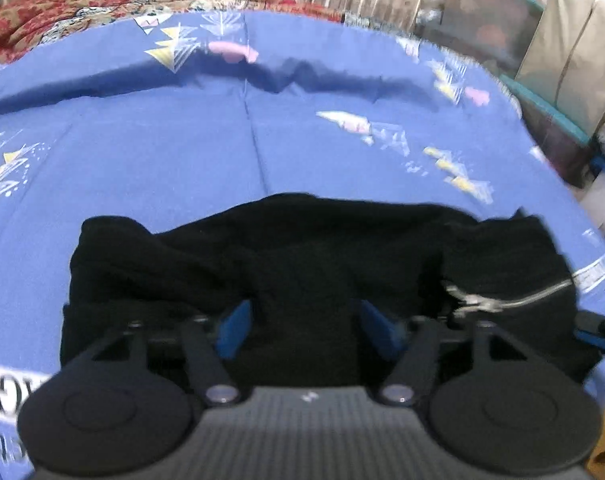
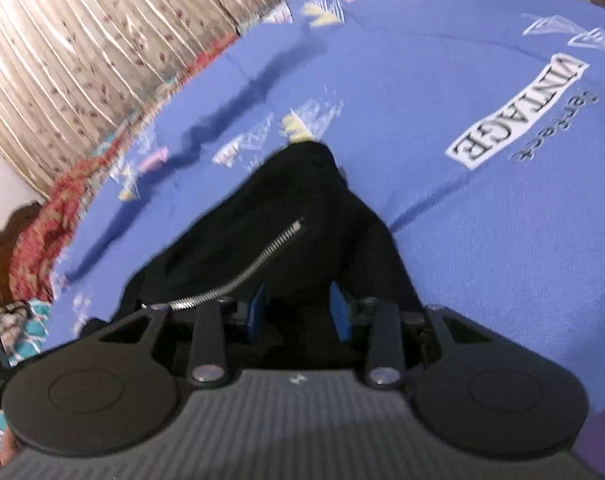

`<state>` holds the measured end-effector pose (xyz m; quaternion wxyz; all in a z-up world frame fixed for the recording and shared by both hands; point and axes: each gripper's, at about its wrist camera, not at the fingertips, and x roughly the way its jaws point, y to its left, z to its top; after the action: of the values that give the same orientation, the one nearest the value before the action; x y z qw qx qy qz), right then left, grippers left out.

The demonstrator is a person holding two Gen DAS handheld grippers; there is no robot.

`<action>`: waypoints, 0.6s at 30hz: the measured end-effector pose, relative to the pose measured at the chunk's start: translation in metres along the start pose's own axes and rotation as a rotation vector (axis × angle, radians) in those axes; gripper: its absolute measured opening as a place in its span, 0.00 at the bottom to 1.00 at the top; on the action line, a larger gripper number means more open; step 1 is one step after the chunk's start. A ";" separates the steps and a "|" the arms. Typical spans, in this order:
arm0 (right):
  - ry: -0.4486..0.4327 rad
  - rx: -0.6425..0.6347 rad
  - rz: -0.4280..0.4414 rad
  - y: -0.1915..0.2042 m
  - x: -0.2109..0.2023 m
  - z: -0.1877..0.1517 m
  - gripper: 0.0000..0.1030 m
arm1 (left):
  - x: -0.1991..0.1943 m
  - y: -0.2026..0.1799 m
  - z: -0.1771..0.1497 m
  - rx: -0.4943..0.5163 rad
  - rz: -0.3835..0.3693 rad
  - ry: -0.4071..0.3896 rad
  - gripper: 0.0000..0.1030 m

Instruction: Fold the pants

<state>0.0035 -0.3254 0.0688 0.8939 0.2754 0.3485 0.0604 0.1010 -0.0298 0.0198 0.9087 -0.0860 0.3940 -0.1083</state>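
Two claws work one pair of black pants (image 1: pixel 286 256) on a bed. The left claw (image 1: pixel 306 328) stands apart, black cloth between its blue pads (image 1: pixel 232 332). The right claw (image 2: pixel 298 312) is clamped on a bunched fold beside one silver zipper (image 2: pixel 242 268). The pants lie crumpled, their long axis running sideways across the blue printed bedsheet (image 1: pixel 182 152). Beyond it hang pleated floral curtains (image 2: pixel 82 52).

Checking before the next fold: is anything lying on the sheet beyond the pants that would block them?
Nothing visible does. Beyond the black pants the blue bedsheet shows only wrinkles and prints.
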 end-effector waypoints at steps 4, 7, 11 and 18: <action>-0.052 0.023 -0.011 -0.007 -0.012 0.000 0.39 | -0.038 -0.003 -0.011 -0.020 -0.062 -0.078 0.74; -0.052 0.079 0.002 -0.017 -0.014 0.002 0.40 | -0.055 -0.002 -0.022 -0.034 -0.092 -0.089 0.79; -0.022 0.191 0.035 -0.030 -0.007 0.001 0.41 | -0.054 0.011 -0.037 -0.106 -0.120 -0.026 0.82; -0.004 0.447 0.126 -0.063 -0.003 -0.009 0.41 | -0.039 0.022 -0.045 -0.145 -0.091 0.034 0.84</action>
<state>-0.0101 -0.3754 0.0312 0.8059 0.4878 0.3336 0.0369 0.0449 -0.0019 0.0117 0.8874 -0.1676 0.4119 -0.1220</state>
